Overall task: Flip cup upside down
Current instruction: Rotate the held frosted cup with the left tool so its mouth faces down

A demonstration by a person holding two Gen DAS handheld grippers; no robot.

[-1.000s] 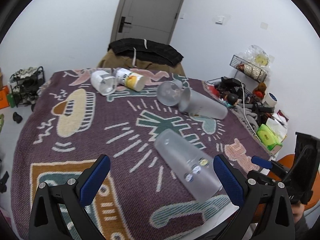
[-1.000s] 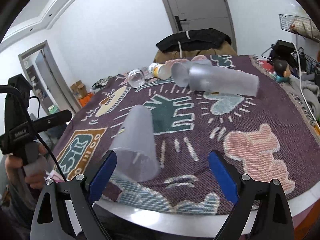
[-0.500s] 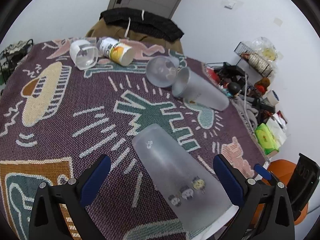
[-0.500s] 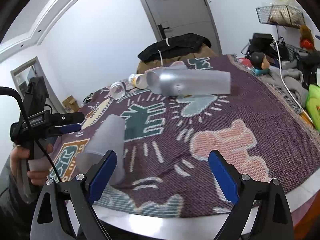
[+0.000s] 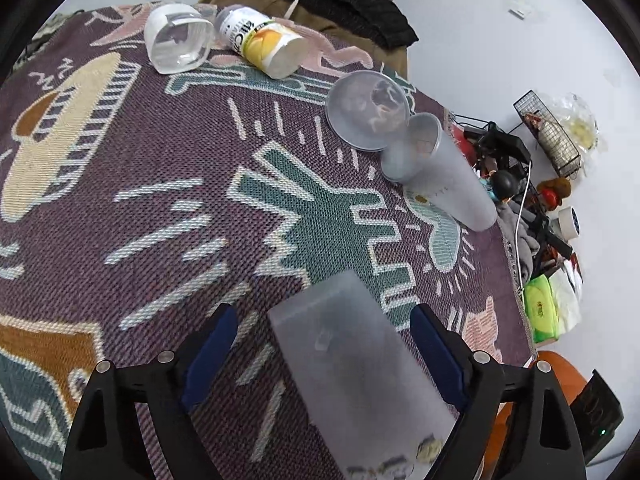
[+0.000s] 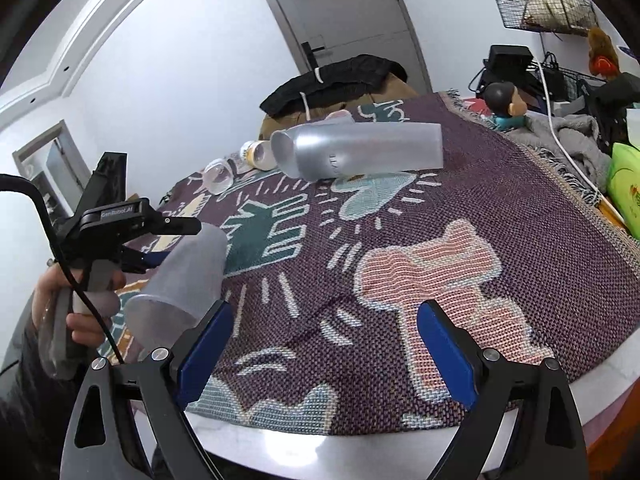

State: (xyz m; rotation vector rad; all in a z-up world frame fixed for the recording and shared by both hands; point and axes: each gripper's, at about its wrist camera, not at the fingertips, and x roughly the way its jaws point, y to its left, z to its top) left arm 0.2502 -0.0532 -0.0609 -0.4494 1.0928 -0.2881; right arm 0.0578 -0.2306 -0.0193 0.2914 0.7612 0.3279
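A frosted plastic cup (image 5: 352, 364) lies on its side on the patterned cloth, base pointing away, between the fingers of my open left gripper (image 5: 324, 356). The fingers stand on either side of it with gaps. In the right wrist view the same cup (image 6: 184, 276) lies at the left with the left gripper (image 6: 168, 240) around it. My right gripper (image 6: 320, 348) is open and empty above the cloth near the table's front edge. A second frosted cup (image 5: 436, 172) lies on its side farther back; it also shows in the right wrist view (image 6: 360, 152).
A clear lid (image 5: 368, 110), a yellow-labelled bottle (image 5: 260, 42) and a clear jar (image 5: 176, 38) lie at the far side of the cloth (image 5: 120, 184). Clutter, a wire basket (image 5: 552, 136) and a green pack (image 5: 540, 312) sit off the right edge. A chair with a dark coat (image 6: 332, 80) stands behind.
My left gripper has moved forward and down so the near cup now lies between its fingers. My right gripper has swung right, away from that cup.
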